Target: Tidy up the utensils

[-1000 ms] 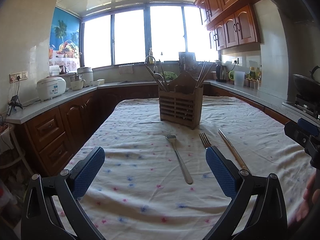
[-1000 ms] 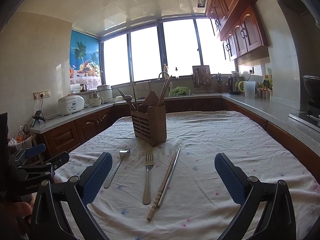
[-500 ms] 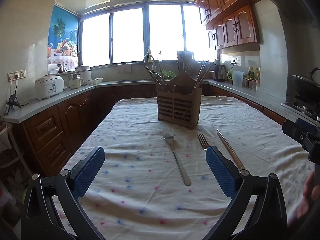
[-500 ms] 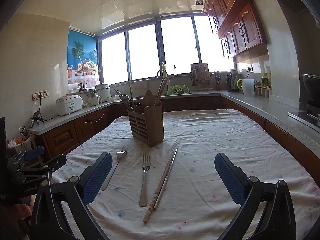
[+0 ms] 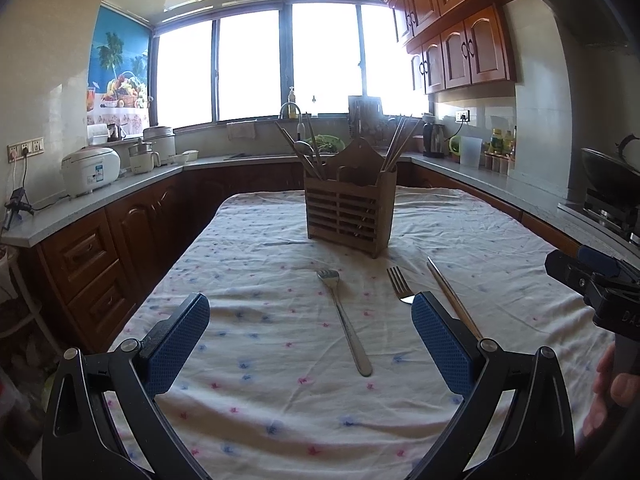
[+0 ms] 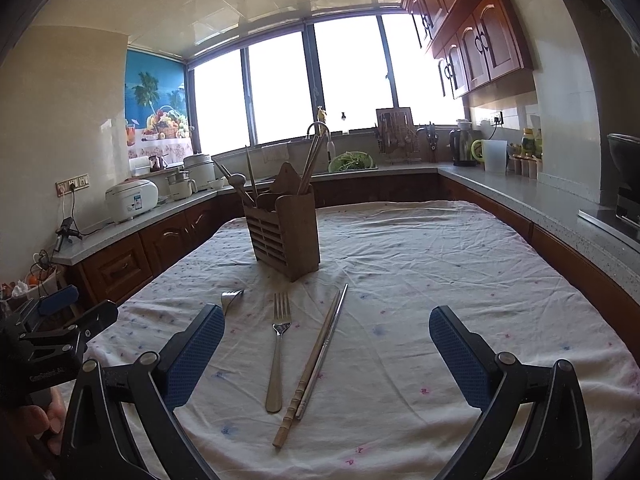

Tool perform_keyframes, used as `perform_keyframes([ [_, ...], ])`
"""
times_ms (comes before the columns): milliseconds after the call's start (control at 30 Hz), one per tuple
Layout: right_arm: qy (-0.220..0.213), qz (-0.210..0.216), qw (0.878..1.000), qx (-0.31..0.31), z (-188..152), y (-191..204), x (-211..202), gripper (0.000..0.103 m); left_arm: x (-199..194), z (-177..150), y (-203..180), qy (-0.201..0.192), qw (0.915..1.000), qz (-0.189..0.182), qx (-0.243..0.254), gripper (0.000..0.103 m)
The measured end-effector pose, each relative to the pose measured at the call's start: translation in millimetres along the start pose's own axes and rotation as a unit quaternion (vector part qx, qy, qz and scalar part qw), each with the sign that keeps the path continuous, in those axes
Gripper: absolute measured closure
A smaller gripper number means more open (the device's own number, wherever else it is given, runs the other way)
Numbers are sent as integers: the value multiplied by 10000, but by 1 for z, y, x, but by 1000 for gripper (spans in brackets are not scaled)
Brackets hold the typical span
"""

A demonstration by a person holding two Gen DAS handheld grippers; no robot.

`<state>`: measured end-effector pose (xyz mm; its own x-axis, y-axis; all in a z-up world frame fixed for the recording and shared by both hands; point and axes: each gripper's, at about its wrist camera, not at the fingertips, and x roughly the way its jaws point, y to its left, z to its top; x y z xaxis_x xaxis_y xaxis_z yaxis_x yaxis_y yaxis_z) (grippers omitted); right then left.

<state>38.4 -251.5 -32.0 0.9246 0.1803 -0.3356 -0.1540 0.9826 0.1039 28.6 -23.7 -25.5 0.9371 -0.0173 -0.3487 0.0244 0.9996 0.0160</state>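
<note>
A slatted wooden utensil holder (image 5: 350,210) (image 6: 286,234) stands mid-table with chopsticks and a ladle sticking out. In front of it on the cloth lie a steel fork (image 5: 344,316) (image 6: 232,298), a second fork (image 6: 279,348) (image 5: 398,286) and a pair of chopsticks (image 6: 316,360) (image 5: 452,298). My left gripper (image 5: 310,338) is open above the cloth, with the first fork between its blue pads. My right gripper (image 6: 326,354) is open too, with the second fork and the chopsticks lying between its fingers. Neither holds anything.
The table (image 6: 460,264) wears a white dotted cloth. Stone counters run round three sides with a rice cooker (image 5: 90,170), pots, a kettle (image 6: 460,152) and a sink (image 6: 352,162). A stove with a wok (image 5: 610,176) is at the right. A hand (image 5: 612,392) holds the other gripper.
Both views have shifted slightly, so the holder and the utensils sit a little higher and further left in them. Both grippers stay open and nothing on the cloth has moved.
</note>
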Motion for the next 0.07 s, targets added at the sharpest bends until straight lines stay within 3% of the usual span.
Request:
perform_keyframes([
  [67, 44, 2, 10000, 23, 0, -1, 2, 0, 1, 2, -1, 13, 10000, -37, -18, 0],
])
